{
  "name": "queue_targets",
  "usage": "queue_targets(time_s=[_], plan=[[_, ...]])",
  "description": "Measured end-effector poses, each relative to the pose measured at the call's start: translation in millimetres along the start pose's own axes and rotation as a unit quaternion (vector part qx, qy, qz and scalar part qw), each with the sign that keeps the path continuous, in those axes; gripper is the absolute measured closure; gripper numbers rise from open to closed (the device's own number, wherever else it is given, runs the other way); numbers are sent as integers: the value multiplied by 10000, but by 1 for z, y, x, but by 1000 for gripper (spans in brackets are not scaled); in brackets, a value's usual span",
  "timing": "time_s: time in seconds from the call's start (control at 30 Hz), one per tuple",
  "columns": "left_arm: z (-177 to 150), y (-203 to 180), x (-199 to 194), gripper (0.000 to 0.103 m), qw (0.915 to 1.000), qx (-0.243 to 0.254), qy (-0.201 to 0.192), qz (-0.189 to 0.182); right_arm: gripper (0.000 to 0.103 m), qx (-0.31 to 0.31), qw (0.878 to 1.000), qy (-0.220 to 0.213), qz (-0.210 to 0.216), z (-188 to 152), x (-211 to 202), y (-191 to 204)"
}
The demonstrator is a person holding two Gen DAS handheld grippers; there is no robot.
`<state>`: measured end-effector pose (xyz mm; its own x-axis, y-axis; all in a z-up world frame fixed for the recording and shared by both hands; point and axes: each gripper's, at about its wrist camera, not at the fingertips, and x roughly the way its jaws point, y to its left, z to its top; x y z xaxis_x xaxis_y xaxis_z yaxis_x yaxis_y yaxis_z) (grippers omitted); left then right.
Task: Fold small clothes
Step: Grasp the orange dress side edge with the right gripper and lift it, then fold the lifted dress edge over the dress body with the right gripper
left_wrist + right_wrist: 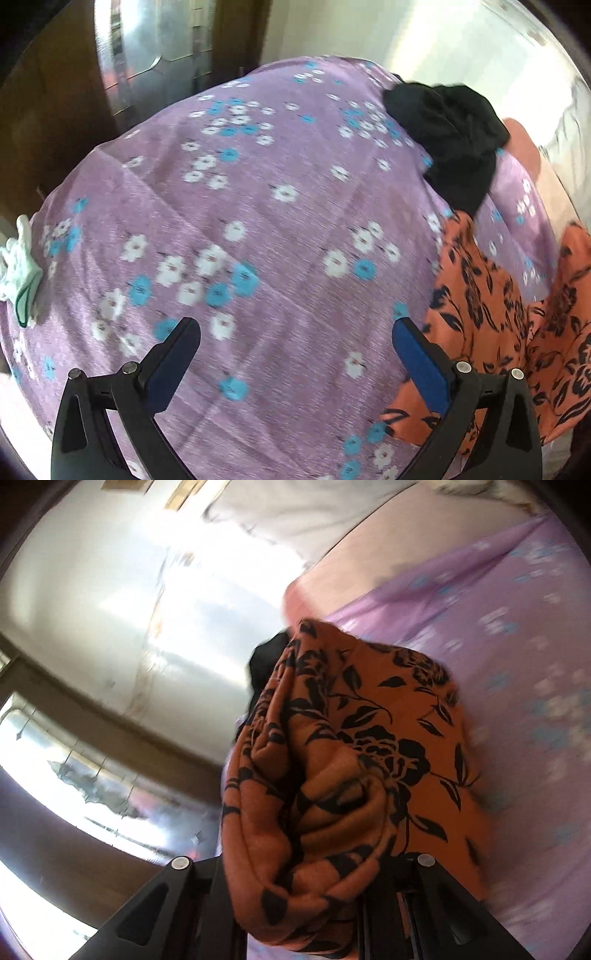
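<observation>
This looks like a bedroom in a home. A wide bed fills the left wrist view, spread with a lilac cotton sheet printed with white and blue flowers point(280, 236). Loose laundry lies on it: a crumpled black garment point(454, 140) near the far right edge, an orange cloth with a black leaf print point(491, 317) along the right side, a small mint-green piece point(22, 280) at the left edge. Behind the bed stands a dark wooden wardrobe with a mirrored door point(147, 59). The right wrist view shows a pale plastered wall point(110, 602) and a bright framed window point(74, 786).
</observation>
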<state>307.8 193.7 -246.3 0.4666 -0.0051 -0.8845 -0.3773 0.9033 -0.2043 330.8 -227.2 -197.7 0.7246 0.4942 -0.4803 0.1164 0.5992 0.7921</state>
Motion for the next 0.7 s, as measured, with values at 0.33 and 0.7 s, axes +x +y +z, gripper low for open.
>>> queue_targets(time_s=[0.33,0.7], plan=[[10,41,0,0,9988,-490,-28,10,80,1126,9833,1402,289,-89,111,-38],[6,5,-19,0,9982,29,-516,-291,25,299,9830,1321,1242,-59,41,-32]])
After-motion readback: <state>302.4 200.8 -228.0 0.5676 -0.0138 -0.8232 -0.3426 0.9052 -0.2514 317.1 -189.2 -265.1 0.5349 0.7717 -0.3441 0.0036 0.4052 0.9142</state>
